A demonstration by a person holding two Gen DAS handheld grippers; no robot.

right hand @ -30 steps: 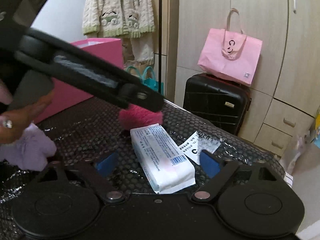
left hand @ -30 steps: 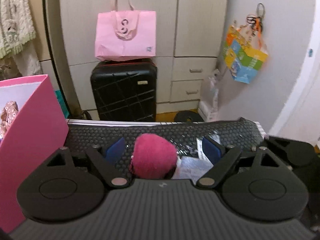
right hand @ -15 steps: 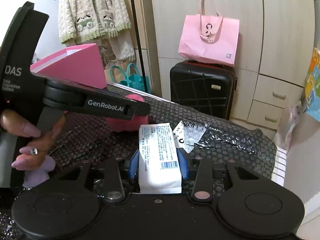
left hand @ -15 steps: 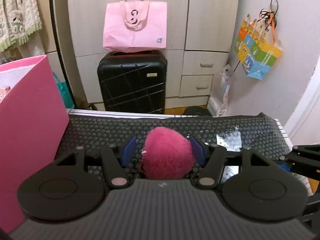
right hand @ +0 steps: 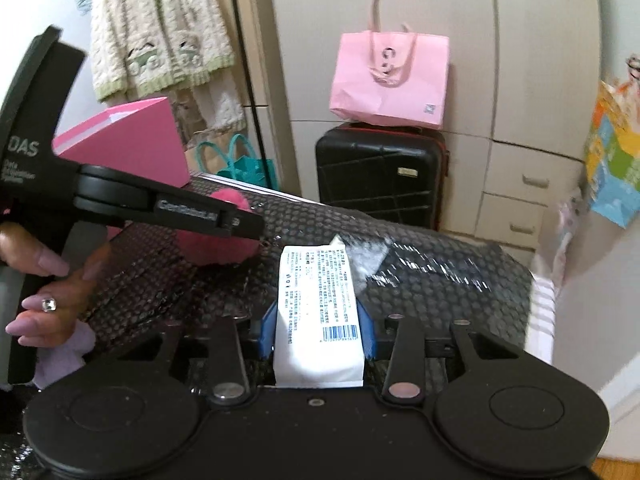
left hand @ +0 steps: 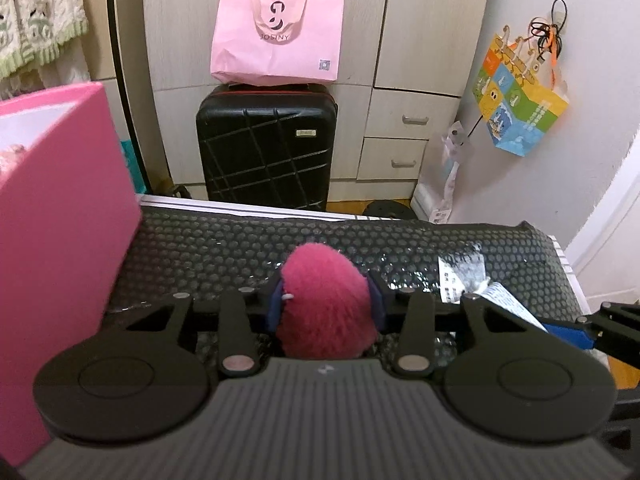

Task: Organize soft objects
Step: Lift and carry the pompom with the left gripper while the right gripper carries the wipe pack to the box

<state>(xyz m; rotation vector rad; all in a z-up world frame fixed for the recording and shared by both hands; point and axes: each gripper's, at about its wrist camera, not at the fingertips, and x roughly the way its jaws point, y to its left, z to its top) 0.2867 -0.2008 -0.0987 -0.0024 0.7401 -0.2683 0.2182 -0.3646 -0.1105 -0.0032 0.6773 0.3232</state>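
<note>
Fluffy round pink pom-pom [left hand: 326, 304] squeezed in closing left tool [left hand: 326, 302]; flat white printed packet [right hand: 318, 316] pinched in right tool [right hand: 318, 330], at three o'clock.

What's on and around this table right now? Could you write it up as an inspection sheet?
Surface: black bubble-wrap sheet over the table.
Job's things: pink pompom; white tissue pack; pink box at the left.
Clutter: lilac fluffy item, printed label.
Claws: left claw closing on the pompom; right claw clamped on the pack.
Cables: nothing seen.
Surroundings: black suitcase, pink tote, knitted cardigan, wardrobe.
</note>
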